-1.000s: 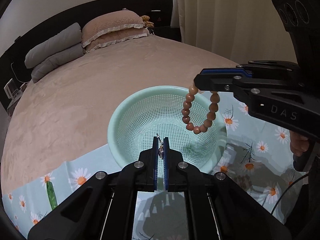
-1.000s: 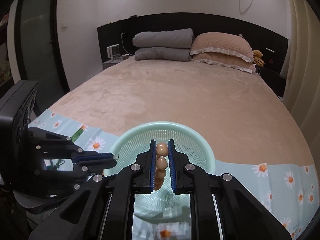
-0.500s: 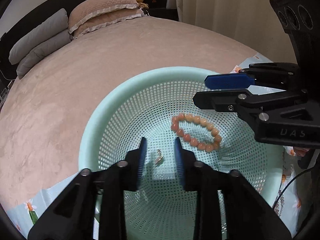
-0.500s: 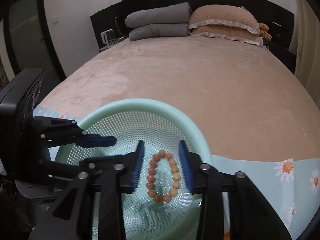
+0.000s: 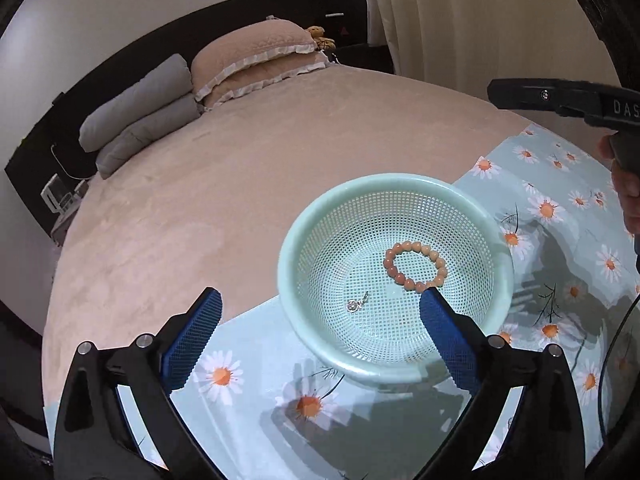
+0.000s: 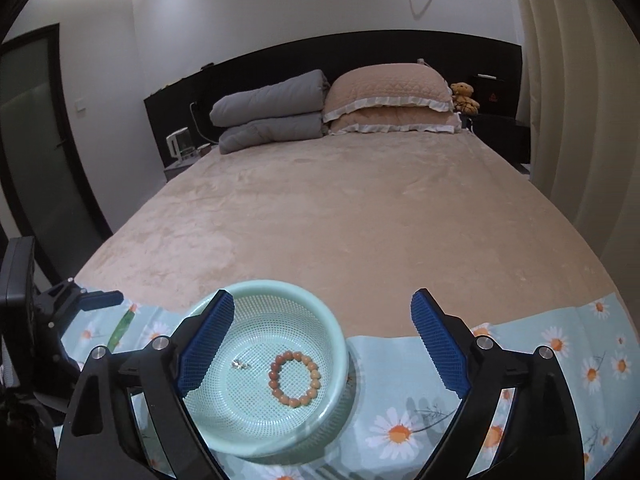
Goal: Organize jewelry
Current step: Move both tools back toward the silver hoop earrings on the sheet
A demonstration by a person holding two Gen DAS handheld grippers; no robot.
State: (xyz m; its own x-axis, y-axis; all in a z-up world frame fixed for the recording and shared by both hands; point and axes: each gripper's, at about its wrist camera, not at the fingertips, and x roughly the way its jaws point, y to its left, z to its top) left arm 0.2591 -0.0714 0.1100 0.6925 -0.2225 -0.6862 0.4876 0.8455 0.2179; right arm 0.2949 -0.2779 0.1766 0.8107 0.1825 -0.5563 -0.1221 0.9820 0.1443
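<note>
A mint-green mesh basket (image 5: 304, 240) stands on a daisy-print cloth (image 5: 248, 412) at the foot of a bed. Inside it lie an orange bead bracelet (image 5: 415, 265) and a small silver charm (image 5: 357, 303). The basket (image 6: 280, 292), bracelet (image 6: 295, 379) and charm (image 6: 240, 365) also show in the right wrist view. My left gripper (image 5: 320, 320) is wide open and empty, raised near the basket's front left. My right gripper (image 6: 322, 326) is wide open and empty, above and behind the basket.
The beige bed cover (image 6: 340, 208) stretches away to grey and beige pillows (image 6: 328, 108) at a black headboard. Curtains (image 6: 580, 80) hang at the right. The cloth (image 6: 520, 360) spreads to both sides of the basket.
Both grippers opened wide and pulled up and back from the basket. The bracelet and the charm, held a second ago, now lie in the basket.
</note>
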